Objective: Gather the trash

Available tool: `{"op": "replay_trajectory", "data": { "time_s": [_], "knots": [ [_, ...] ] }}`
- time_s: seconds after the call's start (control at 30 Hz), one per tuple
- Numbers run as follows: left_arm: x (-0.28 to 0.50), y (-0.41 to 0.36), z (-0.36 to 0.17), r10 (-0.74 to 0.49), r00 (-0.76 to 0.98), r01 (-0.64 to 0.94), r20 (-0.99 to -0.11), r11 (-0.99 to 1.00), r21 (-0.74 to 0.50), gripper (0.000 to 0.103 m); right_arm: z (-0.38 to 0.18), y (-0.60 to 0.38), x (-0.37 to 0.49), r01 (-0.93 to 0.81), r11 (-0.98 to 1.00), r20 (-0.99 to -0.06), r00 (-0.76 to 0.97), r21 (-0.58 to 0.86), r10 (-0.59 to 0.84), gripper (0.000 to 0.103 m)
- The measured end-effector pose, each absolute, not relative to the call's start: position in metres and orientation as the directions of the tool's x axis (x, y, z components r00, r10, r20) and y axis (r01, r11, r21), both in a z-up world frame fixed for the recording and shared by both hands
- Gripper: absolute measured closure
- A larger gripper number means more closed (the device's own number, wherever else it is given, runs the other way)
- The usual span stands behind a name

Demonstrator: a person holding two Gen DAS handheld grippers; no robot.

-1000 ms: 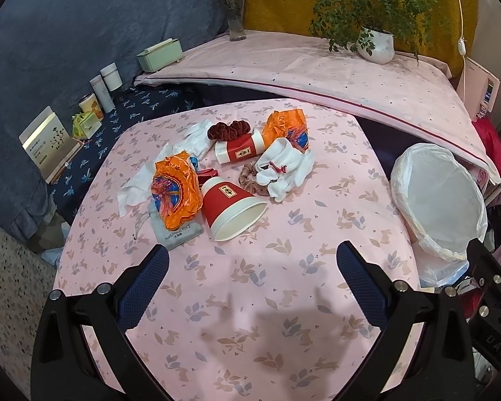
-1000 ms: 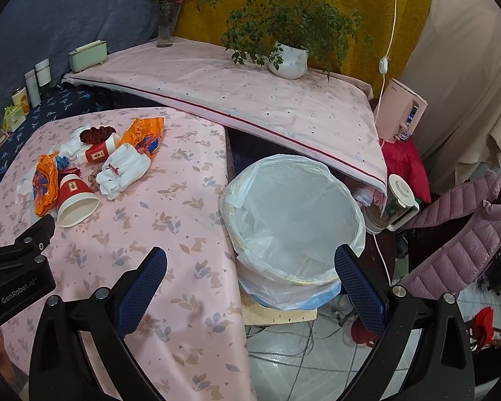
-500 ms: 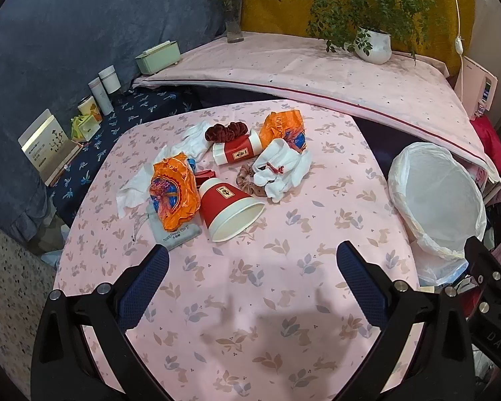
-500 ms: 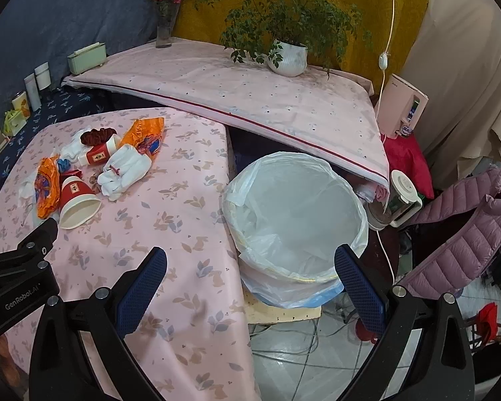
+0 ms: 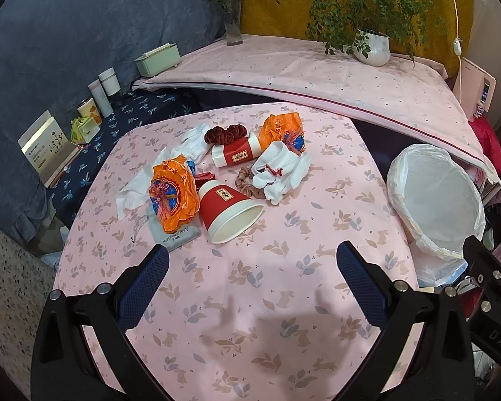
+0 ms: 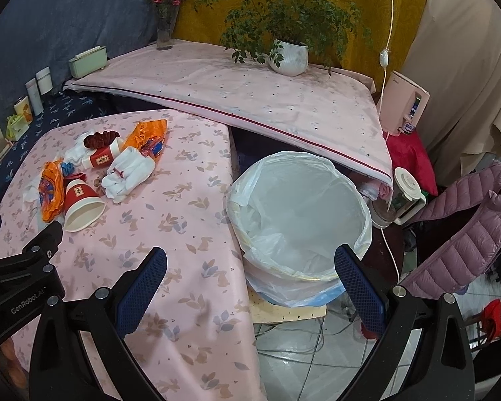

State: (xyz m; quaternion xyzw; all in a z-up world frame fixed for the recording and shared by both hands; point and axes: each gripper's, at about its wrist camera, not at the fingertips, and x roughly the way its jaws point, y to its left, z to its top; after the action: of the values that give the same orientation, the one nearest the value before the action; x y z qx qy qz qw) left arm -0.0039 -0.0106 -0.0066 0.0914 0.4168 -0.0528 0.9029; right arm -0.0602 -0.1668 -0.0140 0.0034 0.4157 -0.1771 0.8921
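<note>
Trash, including 2 red paper cups (image 5: 228,212), lay on the pink floral tablecloth (image 5: 257,300). Left gripper (image 5: 252,267) and right gripper (image 6: 250,269) hovered spread and empty, the right above the white-lined round bin (image 6: 300,214).

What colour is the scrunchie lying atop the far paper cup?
Dark maroon scrunchie, velvety-looking; it shows best in the left wrist view.

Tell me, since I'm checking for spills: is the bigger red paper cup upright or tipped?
Tipped. The large red paper cup lies on its side on the pink tablecloth, its white, empty-looking mouth facing the camera.
</note>
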Motion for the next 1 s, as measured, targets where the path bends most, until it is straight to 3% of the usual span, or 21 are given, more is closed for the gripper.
{"op": "replay_trajectory", "data": {
  "time_s": [1.0],
  "knots": [
    [-0.0043,-0.0112,-0.0054,-0.05,0.659,0.186,-0.751,0.978,0.098,0.007,-0.0149,-0.1663,-0.0611,0.306,0.948,-0.747,0.608,-0.091,-0.268,0.007]
  ]
}}
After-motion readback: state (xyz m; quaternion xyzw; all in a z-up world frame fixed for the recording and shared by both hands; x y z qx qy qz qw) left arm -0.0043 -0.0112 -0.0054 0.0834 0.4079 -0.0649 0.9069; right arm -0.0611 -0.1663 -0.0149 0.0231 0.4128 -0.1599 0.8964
